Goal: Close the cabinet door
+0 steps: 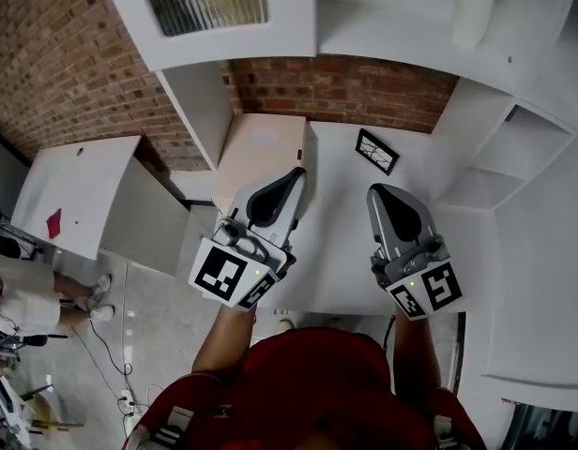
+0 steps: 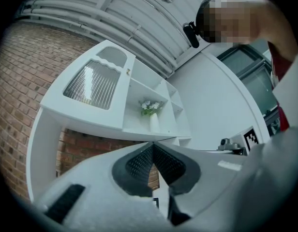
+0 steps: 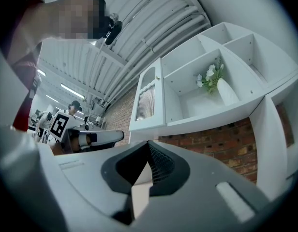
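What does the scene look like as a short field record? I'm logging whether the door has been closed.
cabinet door: open, swung out beside the shelves
left gripper: shut, empty, not on the door
right gripper: shut, empty
shelf: vase with flowers
counter: small picture frame
task: not yet done

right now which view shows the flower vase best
The right gripper view: the vase with its flowers stands large and unblocked on an open shelf. The left gripper view shows it smaller; the head view only a blurred white shape at its top edge.
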`<state>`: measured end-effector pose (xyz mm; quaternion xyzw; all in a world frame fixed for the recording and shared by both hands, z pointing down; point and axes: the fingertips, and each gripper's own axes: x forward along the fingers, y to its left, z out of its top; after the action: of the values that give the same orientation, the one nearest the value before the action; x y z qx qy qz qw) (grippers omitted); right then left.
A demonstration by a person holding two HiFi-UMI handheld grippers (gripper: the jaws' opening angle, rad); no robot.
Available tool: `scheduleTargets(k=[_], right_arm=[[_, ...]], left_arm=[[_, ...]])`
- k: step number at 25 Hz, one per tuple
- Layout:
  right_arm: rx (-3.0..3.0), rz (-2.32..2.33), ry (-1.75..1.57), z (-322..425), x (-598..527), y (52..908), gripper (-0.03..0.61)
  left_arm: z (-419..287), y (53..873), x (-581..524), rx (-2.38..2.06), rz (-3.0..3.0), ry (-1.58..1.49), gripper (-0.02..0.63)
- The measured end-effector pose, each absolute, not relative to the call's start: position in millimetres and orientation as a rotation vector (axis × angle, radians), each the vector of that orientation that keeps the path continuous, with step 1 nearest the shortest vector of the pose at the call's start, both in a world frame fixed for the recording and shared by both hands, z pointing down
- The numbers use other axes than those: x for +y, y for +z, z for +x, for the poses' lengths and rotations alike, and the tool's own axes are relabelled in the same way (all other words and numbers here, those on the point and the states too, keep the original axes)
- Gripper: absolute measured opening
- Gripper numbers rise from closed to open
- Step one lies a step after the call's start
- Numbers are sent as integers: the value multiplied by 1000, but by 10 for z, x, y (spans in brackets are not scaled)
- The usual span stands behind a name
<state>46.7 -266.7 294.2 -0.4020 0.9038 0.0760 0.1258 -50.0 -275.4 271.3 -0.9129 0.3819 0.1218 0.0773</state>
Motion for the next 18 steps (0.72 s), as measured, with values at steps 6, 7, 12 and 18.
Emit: scheduleTargets(k=[6,7,12,18], right_arm=[[2641,-1175,247,454,-2596,2991,12],[2645,-1177,254,446,-2586,2996,12],[2653,-1179,261,411,-2553,2971,12],[2659,-1172,260,406,-2524,3008,12]], left_arm=[[-405,2777,-2615,1097,-2752,373,2],[-406,2780,-2607,1097,-2754,375,2],[-432,2744,-2582,1097,-2763,390,3],[-440,2779,-2562,1100,-2763,400,3]])
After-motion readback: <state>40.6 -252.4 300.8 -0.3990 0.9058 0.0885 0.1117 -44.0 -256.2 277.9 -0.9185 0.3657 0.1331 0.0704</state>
